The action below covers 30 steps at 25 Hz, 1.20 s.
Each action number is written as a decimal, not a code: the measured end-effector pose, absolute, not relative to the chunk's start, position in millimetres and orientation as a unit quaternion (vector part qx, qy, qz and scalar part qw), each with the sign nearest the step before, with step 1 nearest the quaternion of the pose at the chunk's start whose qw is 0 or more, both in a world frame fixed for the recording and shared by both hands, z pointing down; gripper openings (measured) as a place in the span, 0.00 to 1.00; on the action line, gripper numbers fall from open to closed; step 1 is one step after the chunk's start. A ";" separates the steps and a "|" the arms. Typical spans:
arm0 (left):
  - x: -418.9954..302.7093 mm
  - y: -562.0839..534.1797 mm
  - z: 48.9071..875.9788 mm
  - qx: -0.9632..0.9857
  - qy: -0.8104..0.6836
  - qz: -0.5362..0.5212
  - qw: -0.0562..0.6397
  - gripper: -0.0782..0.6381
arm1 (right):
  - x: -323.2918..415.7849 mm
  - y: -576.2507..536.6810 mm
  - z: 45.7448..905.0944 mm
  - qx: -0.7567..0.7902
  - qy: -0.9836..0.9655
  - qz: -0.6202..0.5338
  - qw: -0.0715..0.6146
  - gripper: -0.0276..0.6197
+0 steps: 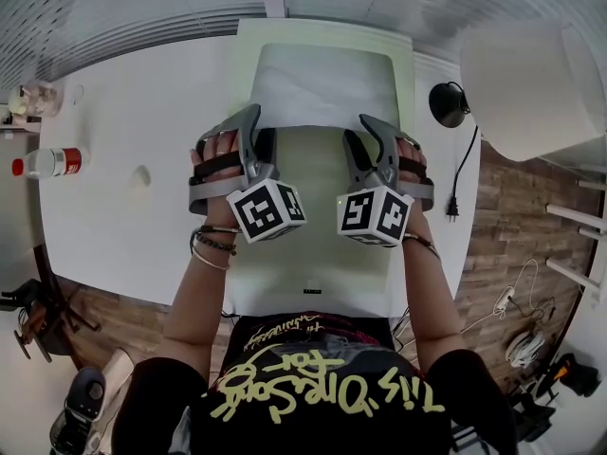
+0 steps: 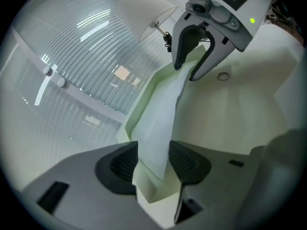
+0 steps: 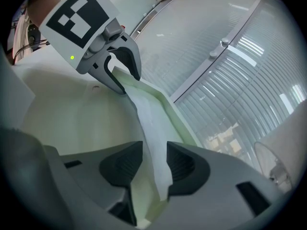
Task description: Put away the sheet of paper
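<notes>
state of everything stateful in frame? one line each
sheet of paper: lies on green folder, not clamped
green folder: flat on table
left gripper: open, sheet's edge between jaws
right gripper: open, sheet's edge between jaws
bottle: capped

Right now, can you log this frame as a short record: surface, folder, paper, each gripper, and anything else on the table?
surface: white table
folder: pale green folder, flat in front of the person
paper: white sheet of paper at the folder's far end
left gripper: open, folder's left edge between the jaws
right gripper: open, folder's right edge between the jaws
other: red-capped bottle at the table's left edge
</notes>
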State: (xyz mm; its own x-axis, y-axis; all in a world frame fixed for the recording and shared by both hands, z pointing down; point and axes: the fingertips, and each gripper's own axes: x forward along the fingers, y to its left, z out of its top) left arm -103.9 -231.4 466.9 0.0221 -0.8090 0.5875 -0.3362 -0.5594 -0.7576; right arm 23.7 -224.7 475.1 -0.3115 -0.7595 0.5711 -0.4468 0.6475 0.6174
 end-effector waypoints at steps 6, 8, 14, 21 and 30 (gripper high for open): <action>-106.2 -225.9 468.5 -0.680 0.420 -0.564 0.208 0.38 | 21.0 -221.7 474.7 0.382 -0.792 -0.171 0.445 0.27; -106.6 -224.7 468.0 -0.679 0.421 -0.564 0.208 0.38 | 19.6 -220.8 473.6 0.382 -0.793 -0.170 0.442 0.27; -107.9 -220.3 467.8 -0.676 0.427 -0.563 0.209 0.38 | 17.5 -214.3 475.7 0.379 -0.795 -0.165 0.444 0.27; -107.5 -214.0 466.2 -0.676 0.432 -0.561 0.205 0.38 | 17.0 -207.4 472.7 0.385 -0.795 -0.158 0.441 0.27; -106.6 -206.3 455.3 -0.679 0.451 -0.543 0.202 0.38 | 19.5 -200.7 461.9 0.399 -0.796 -0.153 0.428 0.27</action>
State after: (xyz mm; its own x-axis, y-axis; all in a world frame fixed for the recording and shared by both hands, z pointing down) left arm -106.6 -206.3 455.3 0.0039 -0.8323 0.5543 -0.3929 -0.5110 -0.7645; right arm 19.5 -200.7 461.9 -0.3141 -0.7671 0.5594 -0.5048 0.6339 0.5860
